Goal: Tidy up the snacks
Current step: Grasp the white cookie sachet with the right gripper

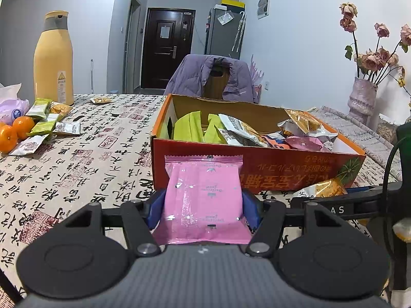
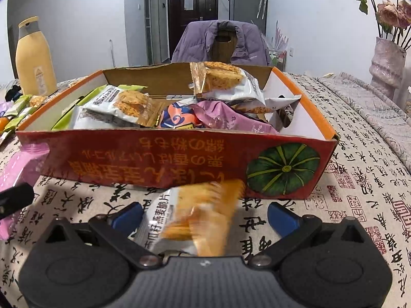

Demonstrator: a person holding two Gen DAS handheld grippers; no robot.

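My left gripper is shut on a pink snack packet, with both blue pads pressing its sides, just in front of the red cardboard box. The box holds green, white-and-orange and purple packets. My right gripper stands open, its blue pads wide apart. A blurred orange-and-white cracker packet lies between them, close to the left pad and clear of the right one. From the left wrist view this packet sits at the box's near right corner. The pink packet shows at the left edge.
Loose green and white packets and tangerines lie at the far left near a yellow flask and a purple tissue pack. A vase of roses stands at the right. Behind the table is a chair with a purple jacket.
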